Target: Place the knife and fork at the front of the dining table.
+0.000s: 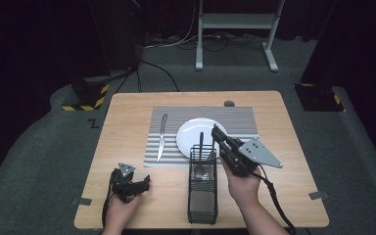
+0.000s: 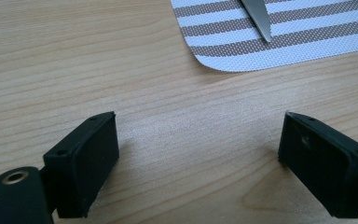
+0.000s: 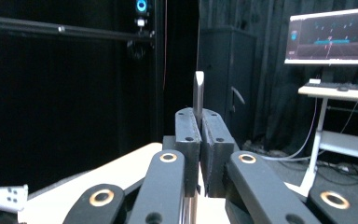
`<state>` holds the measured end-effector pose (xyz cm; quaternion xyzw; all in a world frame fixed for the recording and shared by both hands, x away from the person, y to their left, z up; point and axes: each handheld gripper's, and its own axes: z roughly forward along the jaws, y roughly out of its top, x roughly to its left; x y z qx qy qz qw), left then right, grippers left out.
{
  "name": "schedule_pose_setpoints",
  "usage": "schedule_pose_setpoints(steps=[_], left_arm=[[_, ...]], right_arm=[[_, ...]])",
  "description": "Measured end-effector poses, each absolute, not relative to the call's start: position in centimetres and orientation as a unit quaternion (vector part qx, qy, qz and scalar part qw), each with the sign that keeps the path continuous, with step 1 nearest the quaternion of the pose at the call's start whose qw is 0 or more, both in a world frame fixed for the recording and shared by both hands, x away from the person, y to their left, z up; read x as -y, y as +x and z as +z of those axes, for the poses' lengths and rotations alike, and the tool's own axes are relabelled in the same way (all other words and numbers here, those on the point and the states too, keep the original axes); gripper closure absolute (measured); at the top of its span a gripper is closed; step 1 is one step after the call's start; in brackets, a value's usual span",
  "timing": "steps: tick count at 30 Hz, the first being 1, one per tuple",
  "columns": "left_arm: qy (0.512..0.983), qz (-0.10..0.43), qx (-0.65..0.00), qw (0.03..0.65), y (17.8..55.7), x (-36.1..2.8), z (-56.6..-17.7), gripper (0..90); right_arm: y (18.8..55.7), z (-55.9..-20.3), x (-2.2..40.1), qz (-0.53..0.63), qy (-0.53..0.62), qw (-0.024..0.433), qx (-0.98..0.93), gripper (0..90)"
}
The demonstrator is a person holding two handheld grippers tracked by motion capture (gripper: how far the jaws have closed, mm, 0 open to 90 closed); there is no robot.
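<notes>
**Steel utensil pinched in right tool above the caddy**

Steel strip, flat and narrow with a squared-off end: that is what I can see of the utensil (image 3: 198,91), sticking up past the pads in the right gripper view. Plain, dull shine, no pattern. Fork or spoon, I can't tell; the working end is hidden below the tool.

Right tool (image 1: 216,130) is clamped tight on that handle, jaws nearly together. It hangs over the far end of the black wire caddy (image 1: 203,205), tilted up toward the plate (image 1: 188,139). My read on why: a grip near the handle tip keeps the tool out of the wire walls, so the piece can come straight up and out.

Left tool (image 1: 145,182) is spread wide with nothing between the jaws, parked low on the worktop (image 1: 127,112) just short of the mat (image 2: 307,37) corner. Looks idle, kept out of the right hand's way.

Layout reads as a place setting in progress:
- knife (image 1: 161,137) on the striped mat, left of the plate, apart from it, tip toward the person
- plate centred on the mat
- caddy on the near side, its far end at the mat edge
- a spoon (image 1: 199,171) stands in the caddy, handle up

Likely destination for the utensil is the mat beside the plate.
</notes>
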<state>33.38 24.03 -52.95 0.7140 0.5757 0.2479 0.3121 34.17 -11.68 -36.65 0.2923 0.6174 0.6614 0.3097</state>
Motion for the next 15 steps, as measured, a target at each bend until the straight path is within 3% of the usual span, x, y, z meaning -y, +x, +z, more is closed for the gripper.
schedule_pose_setpoints(steps=[7,15], left_arm=[[0.714,0.248,-0.576,0.312,33.4,-24.0,-52.9,11.9],[0.714,0.247,-0.576,0.312,33.4,-24.0,-52.9,12.0]], right_arm=[[33.2,-34.0,13.5,0.684,0.288,0.326,-0.585,87.0],[33.7,-33.8,16.4,0.670,0.305,0.349,-0.580,87.0]])
